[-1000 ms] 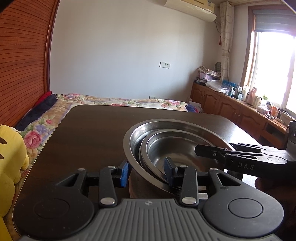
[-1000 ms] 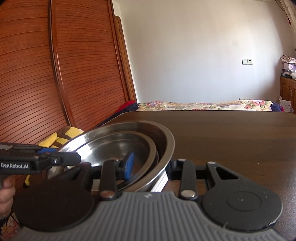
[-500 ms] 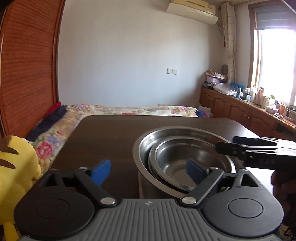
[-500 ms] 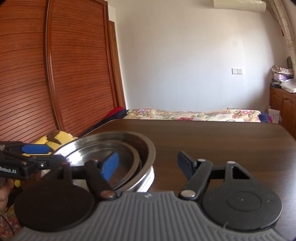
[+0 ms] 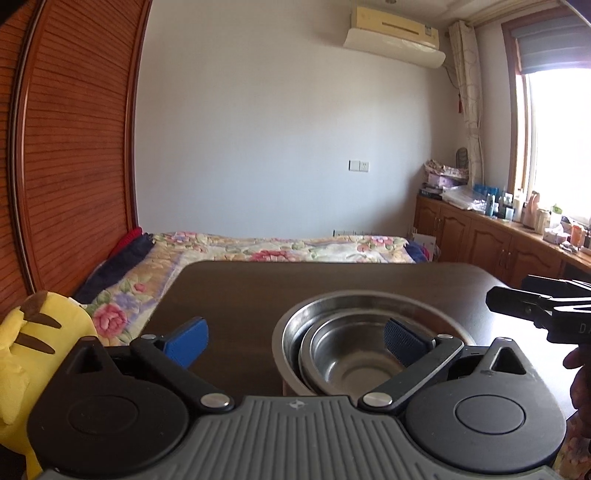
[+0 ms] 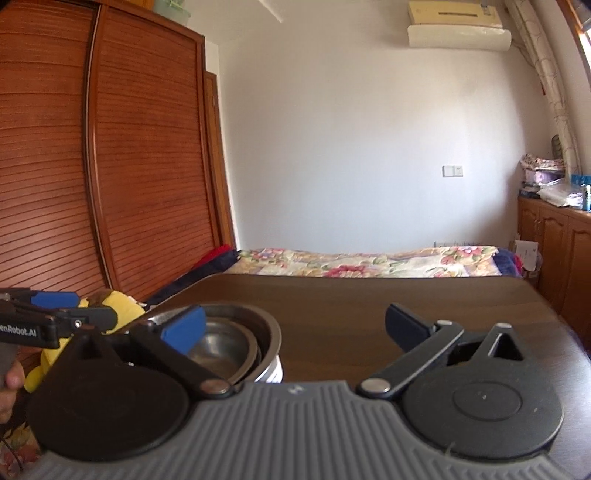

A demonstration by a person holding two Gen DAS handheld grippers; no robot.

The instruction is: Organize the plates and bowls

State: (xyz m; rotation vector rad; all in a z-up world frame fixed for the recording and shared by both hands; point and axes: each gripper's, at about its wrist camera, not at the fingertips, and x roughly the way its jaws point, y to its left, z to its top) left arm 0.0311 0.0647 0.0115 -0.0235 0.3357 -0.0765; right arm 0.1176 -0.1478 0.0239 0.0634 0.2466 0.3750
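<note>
A: Where are the bowls?

B: The nested steel bowls (image 5: 373, 347) sit on the dark worktop (image 5: 295, 291), in the lower middle of the left wrist view. A large bowl holds at least one smaller bowl inside it. In the right wrist view the same stack (image 6: 229, 343) shows at lower left.

A: And the left gripper?

B: The left gripper (image 5: 293, 338) has its fingers spread wide, holding nothing. One blue pad (image 5: 186, 341) hangs over bare worktop at lower left; the other (image 5: 400, 339) lies in front of the bowls' hollow. Whether it touches the metal, I cannot tell.

A: The right gripper?

B: The right gripper (image 6: 291, 326) is likewise spread apart and empty. Its blue pad (image 6: 183, 328) overlaps the stack's rim in the picture, and its other finger stands over bare worktop at right of centre.

A: Anything else around?

B: A yellow plush toy (image 5: 26, 343) at the left edge, a bed (image 5: 280, 247) with a floral cover beyond the worktop, and a slatted wooden wardrobe (image 6: 92, 177) filling the upper left. An air conditioner (image 5: 395, 33) hangs at upper right. Part of a hand (image 5: 581, 380) shows at the right edge, below the other gripper.
</note>
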